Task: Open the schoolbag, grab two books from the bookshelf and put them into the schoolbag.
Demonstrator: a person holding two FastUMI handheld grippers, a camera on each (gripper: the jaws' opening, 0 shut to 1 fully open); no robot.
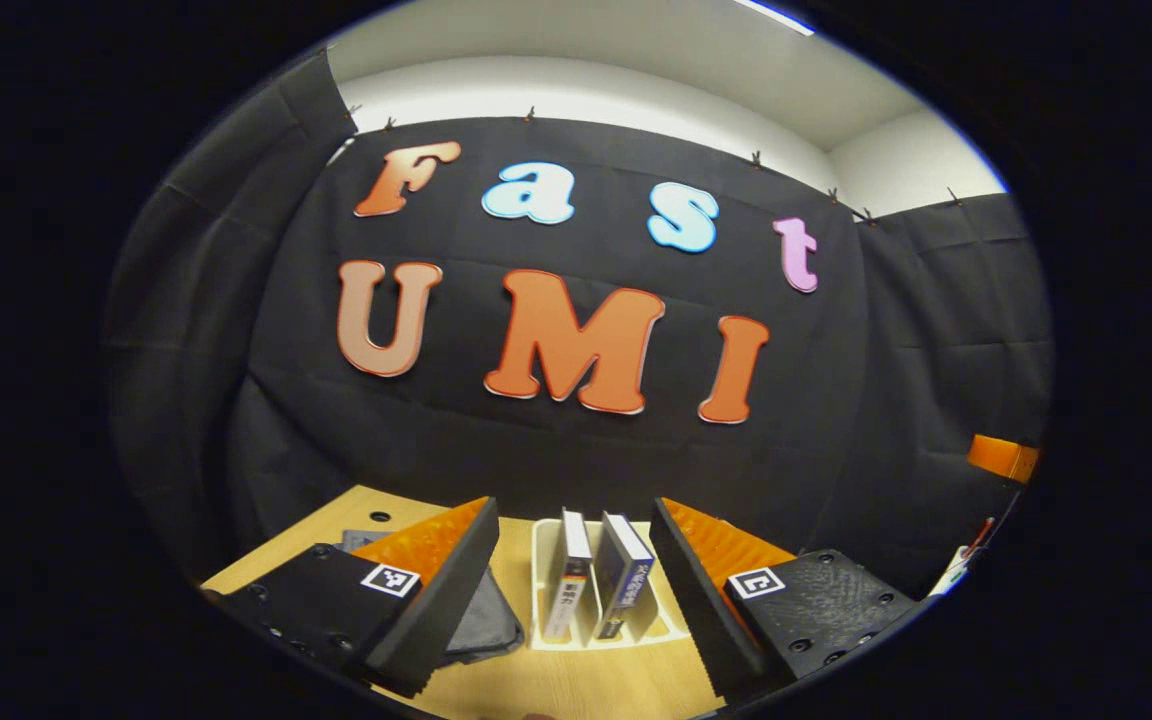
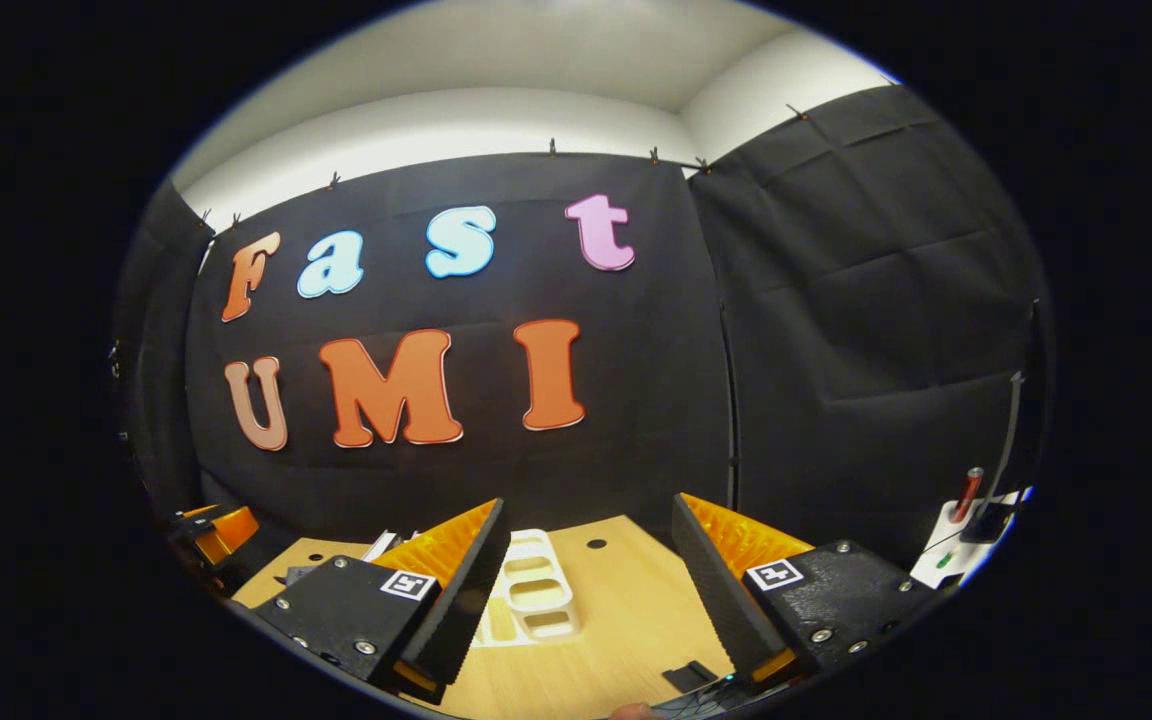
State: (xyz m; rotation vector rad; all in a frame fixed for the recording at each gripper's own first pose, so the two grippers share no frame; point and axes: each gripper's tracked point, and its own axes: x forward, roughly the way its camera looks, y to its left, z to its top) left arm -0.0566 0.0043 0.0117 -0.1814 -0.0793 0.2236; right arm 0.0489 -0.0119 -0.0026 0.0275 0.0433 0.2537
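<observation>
left gripper (image 1: 576,590): we see jaws spread wide, nothing between them, raised above the table (image 1: 576,690).
bookshelf (image 1: 544,580): white slotted rack on the table, centred between the left fingers.
books (image 1: 570,575): two upright in the bookshelf, side by side; second one (image 1: 626,578) leans slightly.
schoolbag (image 1: 481,625): dark grey, flat on the table just left of the bookshelf, partly behind the left finger.
right gripper (image 2: 586,590): we see it released, empty; bookshelf (image 2: 536,595) lies left of its gap, partly behind its left finger.
</observation>
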